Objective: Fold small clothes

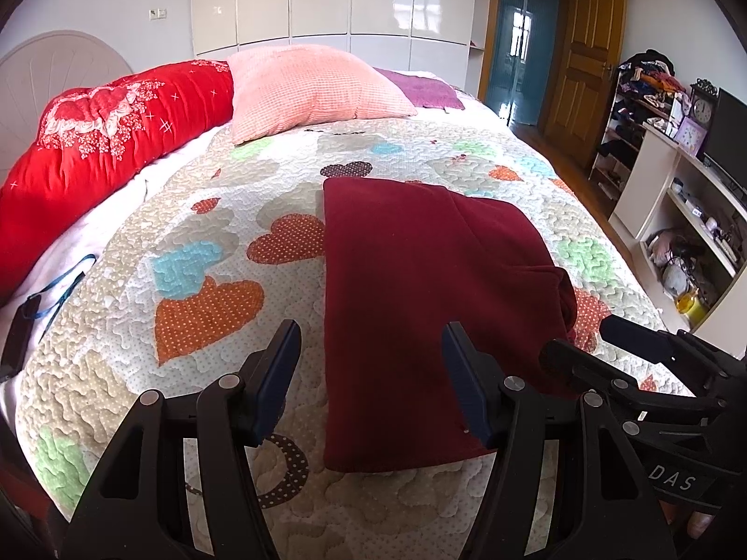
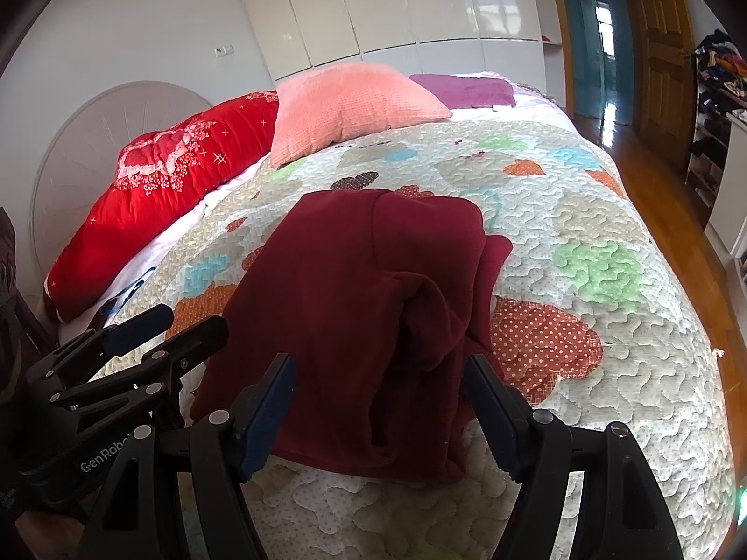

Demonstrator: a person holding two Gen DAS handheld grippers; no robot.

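Both tongs (image 1: 371, 350) (image 2: 380, 385) hover agape over maroon garment (image 1: 411, 280).

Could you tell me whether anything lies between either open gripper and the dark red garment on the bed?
Nothing visible does. The dark red garment lies on the quilt directly ahead of the open left gripper and open right gripper. The pink pillow sits far behind.

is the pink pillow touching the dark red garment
Apart. The left wrist view shows a wide strip of bare heart-patterned quilt between the pink pillow and the dark red garment.
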